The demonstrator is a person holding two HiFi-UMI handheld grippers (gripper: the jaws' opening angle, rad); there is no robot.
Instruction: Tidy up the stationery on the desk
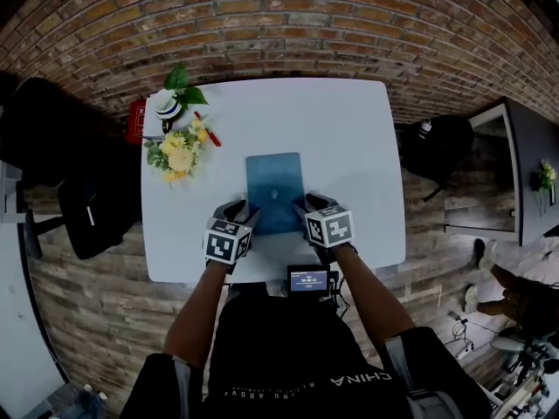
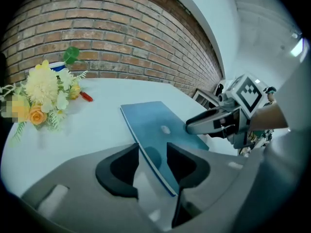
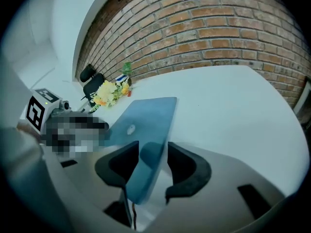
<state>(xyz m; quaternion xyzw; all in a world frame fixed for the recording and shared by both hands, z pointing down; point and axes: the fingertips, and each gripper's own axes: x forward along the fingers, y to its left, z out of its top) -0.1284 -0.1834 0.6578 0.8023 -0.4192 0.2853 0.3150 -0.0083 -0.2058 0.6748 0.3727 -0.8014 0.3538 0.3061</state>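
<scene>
The blue slab is a thin closed rectangle with a small pale mark in the middle of its top face; whether it is a laptop or a folder cannot be told. It sits on the white table, about midway between the left and right edges and closer to the near edge than the far one. Its long axis runs from the near edge toward the far edge by the brick wall, with the short ends facing those two edges.

The left gripper is at the slab's near-left corner. Its jaws are spread, and the slab's long left edge runs diagonally through the gap between the pads. The right gripper is at the near-right corner, jaws likewise apart, with that corner of the slab between them. Neither pair is pressed together. In the left gripper view the right gripper's tip lies over the slab's right side.

At the far-left corner of the table lies a bouquet of yellow flowers. A red pen is just beside it, and a small pot with green leaves stands nearer the far edge. A small screen sits below the near edge, in front of the person.
</scene>
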